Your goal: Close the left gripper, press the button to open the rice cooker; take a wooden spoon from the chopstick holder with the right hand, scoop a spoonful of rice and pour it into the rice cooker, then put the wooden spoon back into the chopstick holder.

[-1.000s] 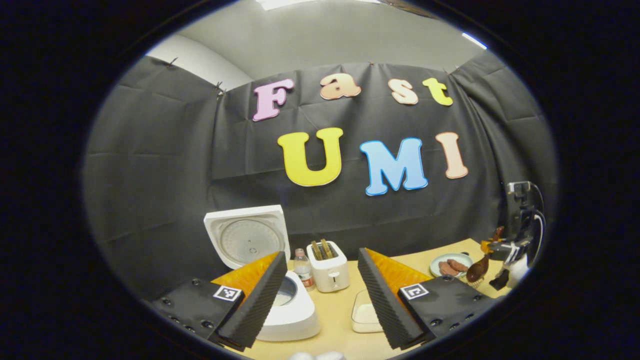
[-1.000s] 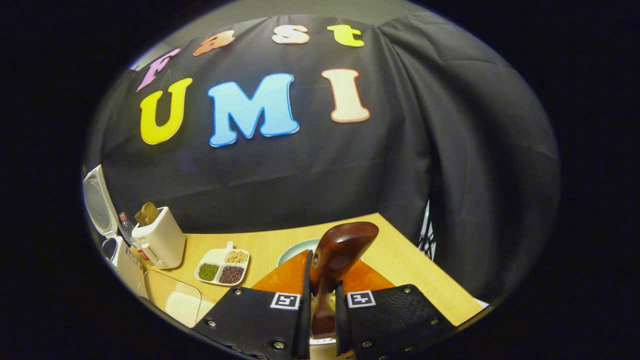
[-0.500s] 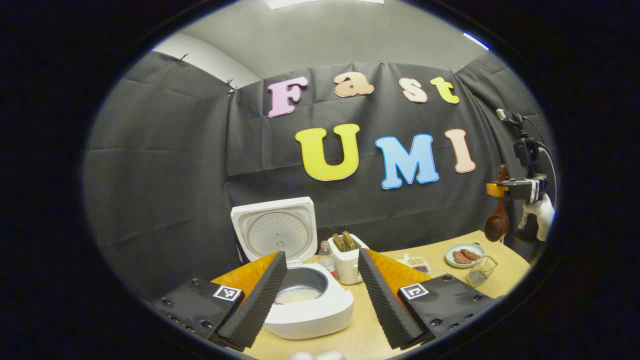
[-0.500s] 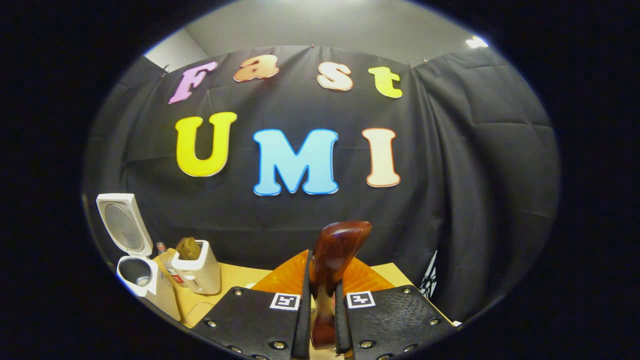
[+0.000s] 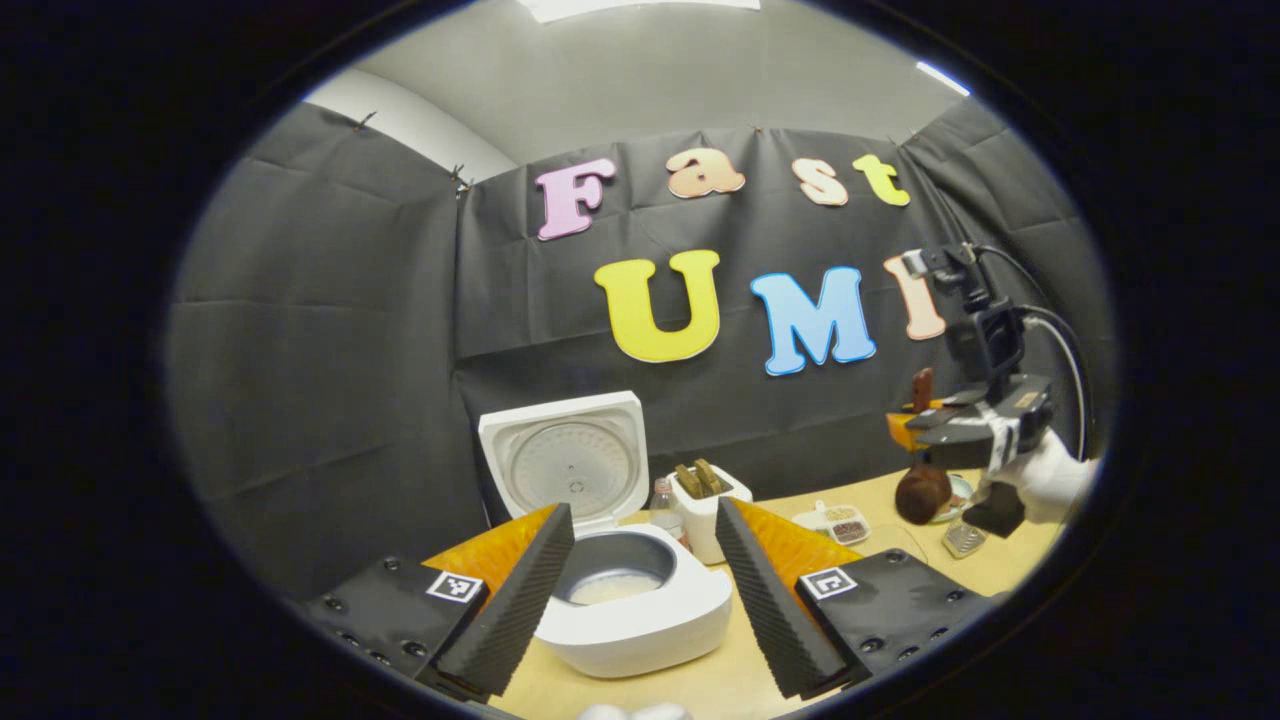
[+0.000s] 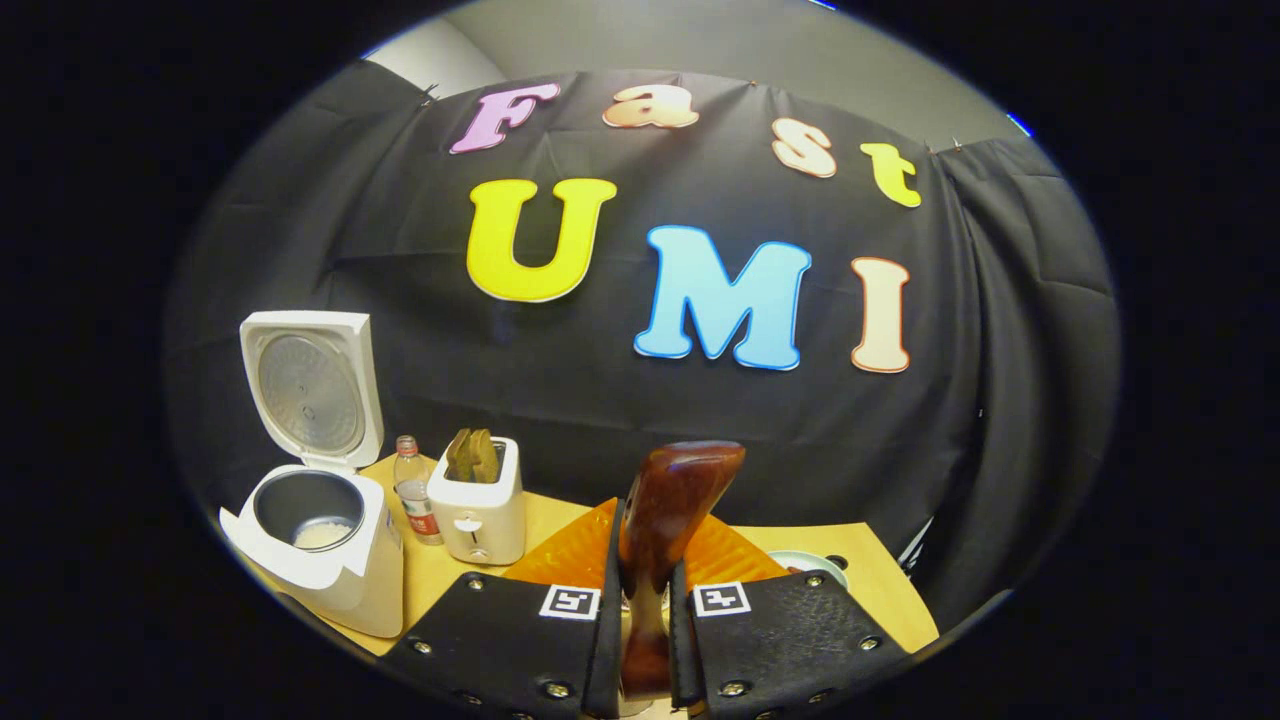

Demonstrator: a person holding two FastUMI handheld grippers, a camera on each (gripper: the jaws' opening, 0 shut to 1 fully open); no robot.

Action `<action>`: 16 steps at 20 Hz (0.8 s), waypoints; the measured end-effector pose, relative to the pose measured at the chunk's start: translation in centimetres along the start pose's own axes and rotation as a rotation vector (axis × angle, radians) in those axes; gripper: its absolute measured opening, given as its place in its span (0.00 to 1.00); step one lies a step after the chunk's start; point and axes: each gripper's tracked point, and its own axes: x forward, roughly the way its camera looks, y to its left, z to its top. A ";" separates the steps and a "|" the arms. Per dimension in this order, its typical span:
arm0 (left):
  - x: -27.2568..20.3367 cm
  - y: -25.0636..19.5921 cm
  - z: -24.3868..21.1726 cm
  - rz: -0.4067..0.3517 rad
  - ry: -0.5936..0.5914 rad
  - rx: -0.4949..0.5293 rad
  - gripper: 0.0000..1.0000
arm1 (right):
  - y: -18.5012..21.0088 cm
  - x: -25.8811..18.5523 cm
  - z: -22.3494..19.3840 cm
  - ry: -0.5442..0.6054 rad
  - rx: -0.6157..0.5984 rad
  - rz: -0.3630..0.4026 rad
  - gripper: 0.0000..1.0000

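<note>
Left gripper (image 5: pixel 635 585): jaws apart, empty, hovering in front of the rice cooker (image 5: pixel 640 600).
Right gripper (image 6: pixel 640 640): clamped on the wooden spoon (image 6: pixel 665 530), both fingers pressing the handle; in the left gripper view seen far right, held up over the table (image 5: pixel 700 685).
Rice cooker: lid up, inner pot showing some white rice at the bottom; stands left of the toaster (image 6: pixel 480 505).
Spoon handling: probably light, rigid, smooth-lacquered, so apt to twist in the pads; best gripped on the handle, bowl kept level once loaded.
Chopstick holder (image 5: pixel 962 540): probably the wire basket under the right gripper, on the table.
Writing: nothing on the appliances or the bottle (image 6: pixel 412 500) large enough to read.
</note>
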 end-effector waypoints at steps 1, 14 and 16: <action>0.0 0.0 -0.4 -0.002 0.012 -0.005 1.00 | 1.0 0.7 -1.2 0.015 -0.025 0.007 0.20; 0.7 2.5 -2.6 0.045 0.061 0.004 0.98 | 3.3 5.1 -14.3 0.225 -0.272 -0.017 0.20; 0.9 2.5 -2.7 0.044 0.060 0.007 0.98 | 3.6 5.1 -14.9 0.234 -0.275 -0.018 0.20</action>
